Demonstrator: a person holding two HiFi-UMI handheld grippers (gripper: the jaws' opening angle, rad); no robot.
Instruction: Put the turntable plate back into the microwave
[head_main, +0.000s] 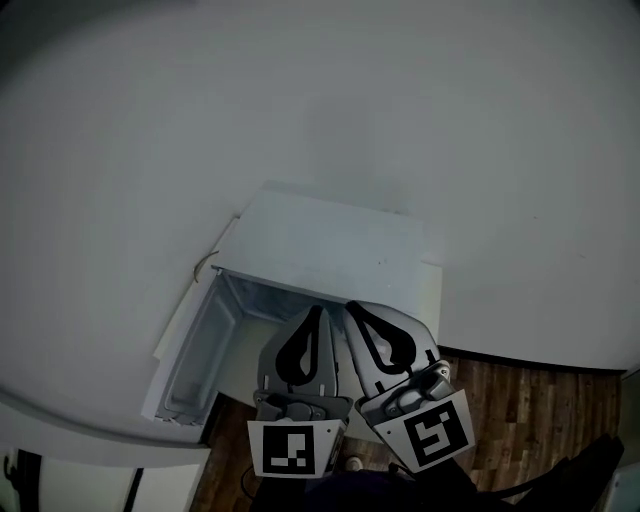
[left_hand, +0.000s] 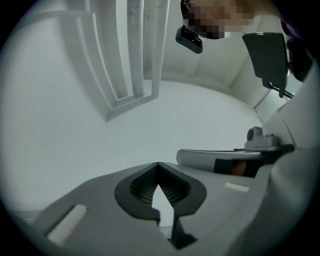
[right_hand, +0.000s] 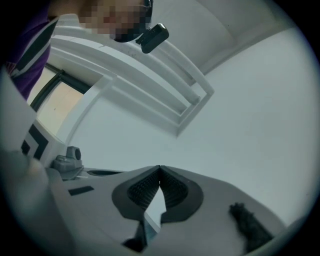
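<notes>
In the head view the white microwave (head_main: 330, 245) stands below me, its door (head_main: 195, 350) swung open at the left. I see no turntable plate in any view, and the grippers hide most of the microwave's opening. My left gripper (head_main: 318, 310) and right gripper (head_main: 350, 306) are held side by side close to the camera, above the microwave's front. Both are shut with nothing between the jaws. The left gripper (left_hand: 158, 164) in its own view points at a bare white wall, with the right gripper's body (left_hand: 225, 157) beside it. The right gripper (right_hand: 159, 167) in its own view also faces white wall.
A white wall (head_main: 400, 100) fills the area behind the microwave. Dark wooden floor (head_main: 530, 400) lies at the lower right. White frame mouldings (left_hand: 135, 55) (right_hand: 150, 80) run across the gripper views, and a head-mounted camera (left_hand: 189, 39) shows above them.
</notes>
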